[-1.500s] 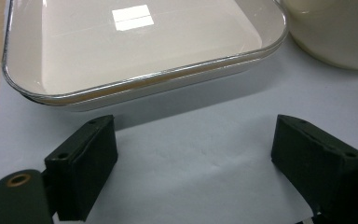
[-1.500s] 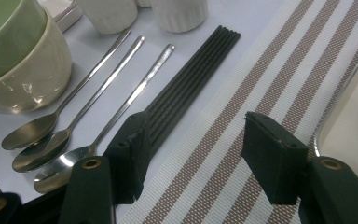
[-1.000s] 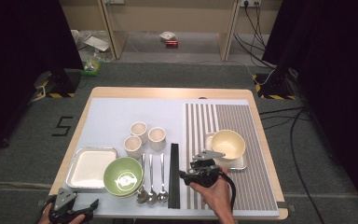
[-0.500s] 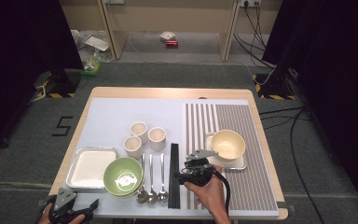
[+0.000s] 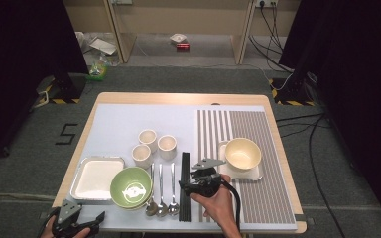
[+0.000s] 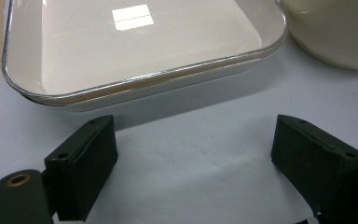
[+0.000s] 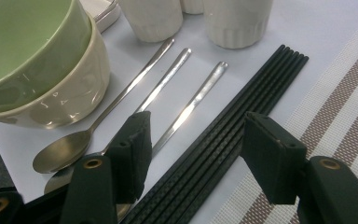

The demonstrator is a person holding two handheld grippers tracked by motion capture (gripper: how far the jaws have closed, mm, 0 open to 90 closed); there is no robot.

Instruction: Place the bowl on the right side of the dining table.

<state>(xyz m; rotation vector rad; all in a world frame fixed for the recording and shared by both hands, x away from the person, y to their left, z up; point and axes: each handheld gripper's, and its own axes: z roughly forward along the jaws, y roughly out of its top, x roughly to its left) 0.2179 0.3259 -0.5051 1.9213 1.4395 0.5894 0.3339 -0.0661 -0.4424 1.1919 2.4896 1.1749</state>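
Both grippers open, right gripper (image 7: 193, 154) now over black chopsticks (image 7: 223, 144), nearer the spoons (image 7: 168, 88), left gripper (image 6: 193, 172) unmoved.

Bright overhead light, glare patch on white tray (image 6: 130, 51), dark surroundings, close tongs slightly soft

A single mark can be read: a dark figure 5 (image 5: 67, 134) painted or taped on the grey floor (image 5: 25, 163) just left of the table, as seen in the high view. The green bowl (image 5: 131, 187) carries a pale emblem on its inside bottom, too small to read as lettering, and the crockery, cutlery and mats seen in the two gripper views bear no legible words, brands or numbers
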